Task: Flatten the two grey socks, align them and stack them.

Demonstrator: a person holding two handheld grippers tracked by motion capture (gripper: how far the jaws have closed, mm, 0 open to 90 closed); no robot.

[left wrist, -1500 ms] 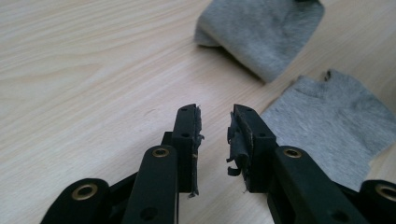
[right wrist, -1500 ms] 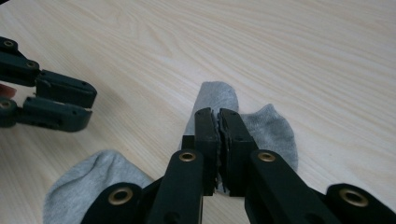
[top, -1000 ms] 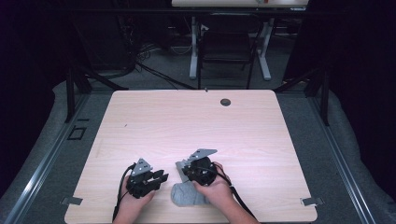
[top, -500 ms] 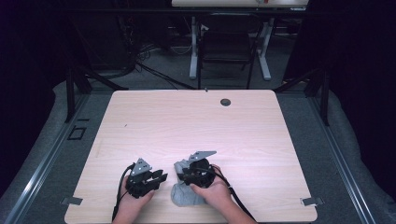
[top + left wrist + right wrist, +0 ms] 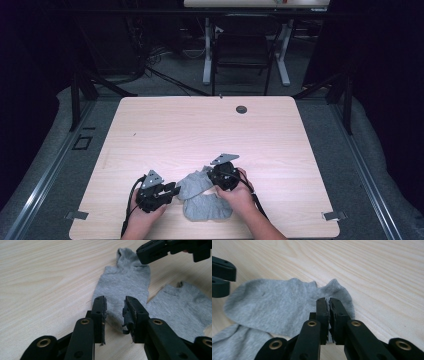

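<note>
Two grey ankle socks lie near the table's front edge. The upper sock (image 5: 194, 184) (image 5: 125, 282) (image 5: 277, 305) stretches between my two grippers. The second sock (image 5: 207, 207) (image 5: 180, 305) (image 5: 234, 340) lies just in front of it. My left gripper (image 5: 175, 189) (image 5: 115, 312) stands open, its jaws either side of the upper sock's toe end without pressing on it. My right gripper (image 5: 208, 174) (image 5: 328, 302) has just been closing and is shut on that sock's puckered cuff.
The light wooden table (image 5: 200, 125) is bare beyond the socks, with a small dark grommet (image 5: 241, 109) near its far edge. A dark chair (image 5: 242, 50) and white desk legs (image 5: 207, 50) stand behind the table. Both hands come in from the front edge.
My right gripper has shifted right and a little back. The upper sock now lies spread out between the grippers, where before I saw a single grey lump under the hand. My left gripper has not moved.
</note>
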